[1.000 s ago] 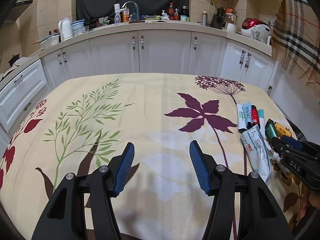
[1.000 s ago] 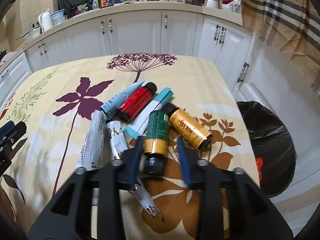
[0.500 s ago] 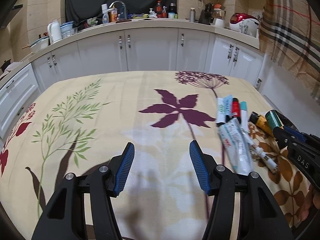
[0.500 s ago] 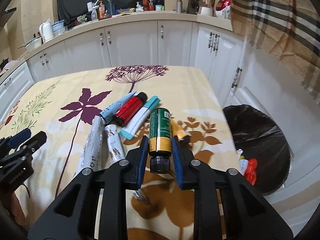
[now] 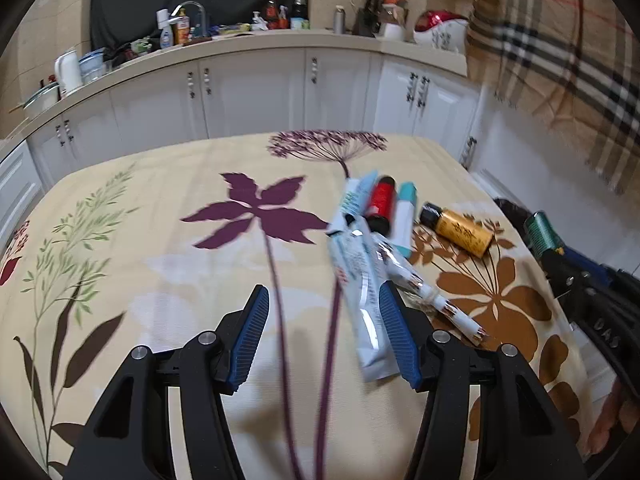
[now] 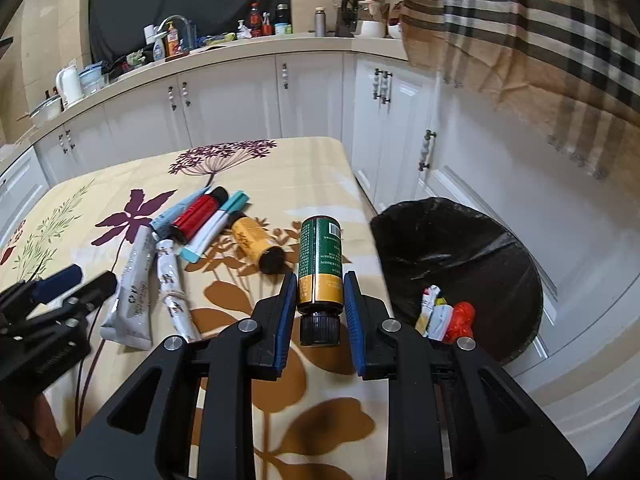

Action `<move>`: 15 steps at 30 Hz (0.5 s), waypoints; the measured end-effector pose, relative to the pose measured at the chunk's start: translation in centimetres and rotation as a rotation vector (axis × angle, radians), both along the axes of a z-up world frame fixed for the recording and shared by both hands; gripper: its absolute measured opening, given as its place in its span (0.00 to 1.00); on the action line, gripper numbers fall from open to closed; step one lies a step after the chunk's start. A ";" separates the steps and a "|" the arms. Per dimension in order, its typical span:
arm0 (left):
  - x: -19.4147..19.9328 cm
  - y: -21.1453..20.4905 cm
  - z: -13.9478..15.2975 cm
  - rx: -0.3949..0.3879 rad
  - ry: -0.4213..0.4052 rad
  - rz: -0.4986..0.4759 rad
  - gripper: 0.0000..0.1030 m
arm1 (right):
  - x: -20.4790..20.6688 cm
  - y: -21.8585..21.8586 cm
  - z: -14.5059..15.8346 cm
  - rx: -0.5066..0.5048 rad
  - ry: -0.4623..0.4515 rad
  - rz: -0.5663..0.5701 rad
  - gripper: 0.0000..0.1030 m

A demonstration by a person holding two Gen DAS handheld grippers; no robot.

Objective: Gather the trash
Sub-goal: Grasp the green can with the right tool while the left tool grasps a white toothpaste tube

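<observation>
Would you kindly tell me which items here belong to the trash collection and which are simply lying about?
Job:
- green bottle, clamped in the right tool
- yellow bottle
- red tube
- white tube
- bin

Lying about:
- kettle
- counter bottles

White kettle [image 5: 67, 67] on counter [image 5: 256, 42]; plaid cloth [image 6: 520, 40] hanging right.

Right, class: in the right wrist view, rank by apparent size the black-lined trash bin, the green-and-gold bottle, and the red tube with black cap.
1. Black-lined trash bin, largest.
2. Green-and-gold bottle; nearness to the camera inflates it.
3. Red tube with black cap, smallest, but farther away.
</observation>
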State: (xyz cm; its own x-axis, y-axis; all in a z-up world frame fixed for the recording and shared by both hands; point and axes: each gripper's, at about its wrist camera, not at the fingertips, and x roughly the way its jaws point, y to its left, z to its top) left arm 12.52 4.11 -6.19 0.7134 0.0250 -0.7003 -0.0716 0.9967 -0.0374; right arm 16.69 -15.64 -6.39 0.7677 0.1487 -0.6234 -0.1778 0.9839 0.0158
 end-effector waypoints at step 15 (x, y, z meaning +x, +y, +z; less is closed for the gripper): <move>1.2 -1.4 -1.5 -0.024 0.077 -0.074 0.23 | -0.2 -2.5 -0.5 0.043 0.000 -0.027 0.23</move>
State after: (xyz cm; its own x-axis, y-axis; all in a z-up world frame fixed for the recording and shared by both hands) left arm 13.69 2.69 -7.67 0.6570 -0.0430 -0.7526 -0.0019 0.9983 -0.0587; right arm 16.54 -18.13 -6.86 0.7716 0.1545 -0.6171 -0.1507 0.9868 0.0586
